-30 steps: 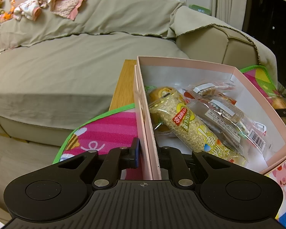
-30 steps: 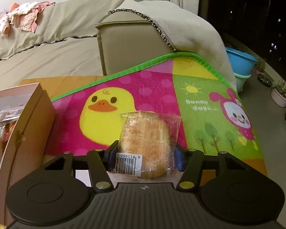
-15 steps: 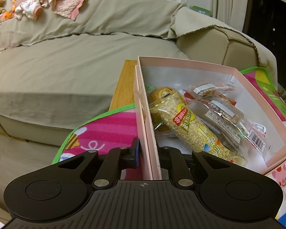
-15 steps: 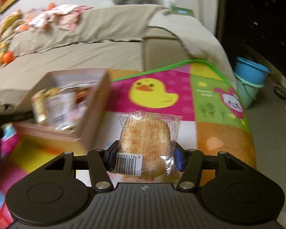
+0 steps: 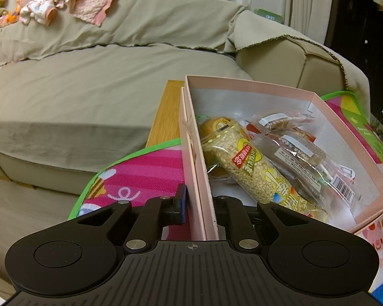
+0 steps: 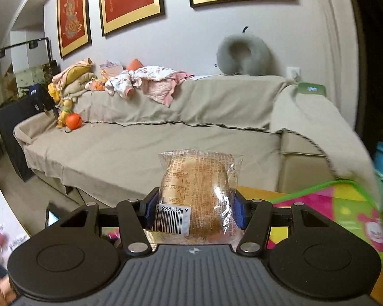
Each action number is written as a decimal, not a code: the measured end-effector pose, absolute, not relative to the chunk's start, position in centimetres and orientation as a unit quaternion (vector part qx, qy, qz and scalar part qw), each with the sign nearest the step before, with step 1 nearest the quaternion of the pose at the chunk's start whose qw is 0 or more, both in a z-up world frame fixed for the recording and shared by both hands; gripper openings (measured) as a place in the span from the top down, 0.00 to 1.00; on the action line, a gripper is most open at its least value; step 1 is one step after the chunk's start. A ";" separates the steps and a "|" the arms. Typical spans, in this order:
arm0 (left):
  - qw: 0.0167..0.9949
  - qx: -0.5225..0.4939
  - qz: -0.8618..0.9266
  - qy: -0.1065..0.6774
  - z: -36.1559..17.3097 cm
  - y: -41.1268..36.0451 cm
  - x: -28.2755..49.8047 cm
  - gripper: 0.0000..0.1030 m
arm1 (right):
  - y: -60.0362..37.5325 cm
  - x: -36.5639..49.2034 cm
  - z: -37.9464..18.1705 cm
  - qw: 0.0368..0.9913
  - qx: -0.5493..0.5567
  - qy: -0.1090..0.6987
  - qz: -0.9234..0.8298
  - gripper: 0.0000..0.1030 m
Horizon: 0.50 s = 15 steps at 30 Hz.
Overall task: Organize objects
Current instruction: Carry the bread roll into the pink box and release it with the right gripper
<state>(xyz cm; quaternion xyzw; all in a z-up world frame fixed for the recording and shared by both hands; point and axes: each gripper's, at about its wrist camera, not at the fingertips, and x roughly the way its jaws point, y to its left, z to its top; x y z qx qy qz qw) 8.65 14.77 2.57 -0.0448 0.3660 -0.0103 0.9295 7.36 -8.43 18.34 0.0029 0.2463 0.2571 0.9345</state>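
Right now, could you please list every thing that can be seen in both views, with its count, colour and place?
box: 1, pink, on the play mat, open
snack packets: several, clear and yellow, inside the box
bread packet: 1, clear wrap over brown bread, between the right fingers
play mat: 1, pink with green edge, on the table
table: 1, wooden, beside the sofa
sofa: 1, beige cover, behind the table
clothes: a heap, pink and white, on the sofa back
neck pillow: 1, grey, on the sofa back
framed pictures: 3, red and gold, on the wall
left hand-held gripper: 1, black, clamps the box wall
right hand-held gripper: 1, black, grips the bread packet
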 end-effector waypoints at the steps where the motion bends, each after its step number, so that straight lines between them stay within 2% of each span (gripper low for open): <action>1: 0.930 -0.045 -0.011 0.366 2.6 14.8 8.6 0.87 | -7.7 8.0 18.0 0.936 0.002 0.246 0.252 0.46; 15: 0.930 -0.046 -0.014 0.363 2.6 14.7 8.6 0.86 | -5.7 13.9 13.4 0.939 0.012 0.278 0.200 0.46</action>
